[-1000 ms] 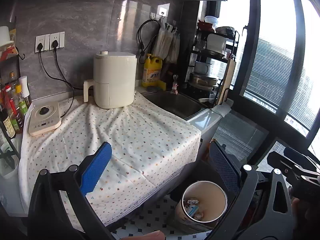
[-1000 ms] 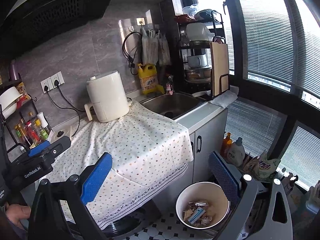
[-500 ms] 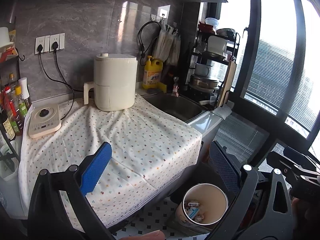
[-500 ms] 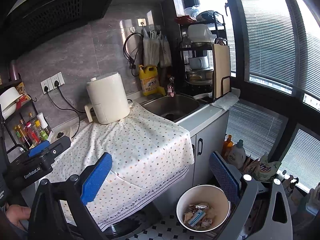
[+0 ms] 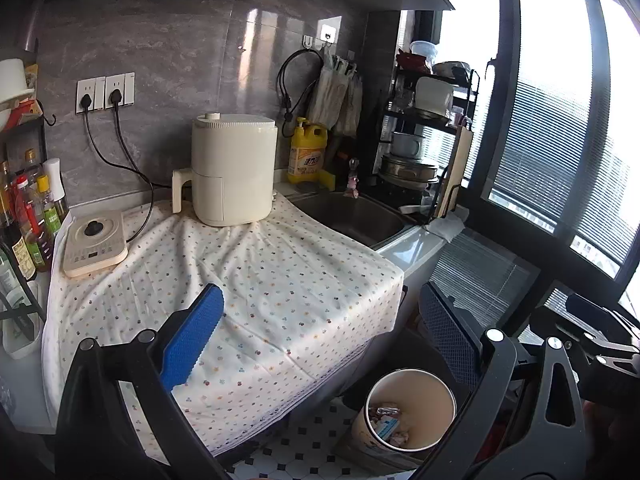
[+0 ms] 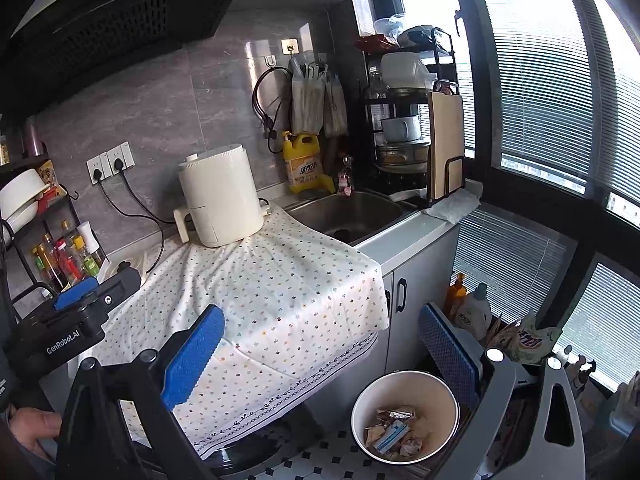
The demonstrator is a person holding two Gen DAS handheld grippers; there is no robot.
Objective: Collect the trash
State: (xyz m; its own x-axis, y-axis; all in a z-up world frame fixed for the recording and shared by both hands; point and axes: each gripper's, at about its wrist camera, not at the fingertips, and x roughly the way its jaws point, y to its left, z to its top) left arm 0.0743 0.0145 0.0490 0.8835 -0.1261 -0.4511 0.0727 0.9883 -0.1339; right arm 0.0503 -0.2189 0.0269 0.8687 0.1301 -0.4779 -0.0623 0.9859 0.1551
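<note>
A white round bin (image 6: 404, 416) stands on the tiled floor beside the counter, with several crumpled wrappers (image 6: 394, 432) inside; it also shows in the left wrist view (image 5: 408, 408). My left gripper (image 5: 320, 328) is open and empty, held over the front edge of the dotted cloth (image 5: 248, 280). My right gripper (image 6: 320, 340) is open and empty, above the cloth's (image 6: 272, 292) front corner and the bin. No loose trash shows on the cloth.
A cream air fryer (image 5: 232, 168) stands at the back of the cloth, a small white cooker (image 5: 94, 242) at the left, sauce bottles (image 5: 28, 220) beyond it. A sink (image 5: 352, 216), yellow detergent bottle (image 5: 306, 156) and dish rack (image 5: 424, 152) lie to the right. Bottles (image 6: 468, 304) stand by the window.
Both grippers have risen and drawn back slightly, so the counter and bin sit a little lower in view. Both stay open and empty.
</note>
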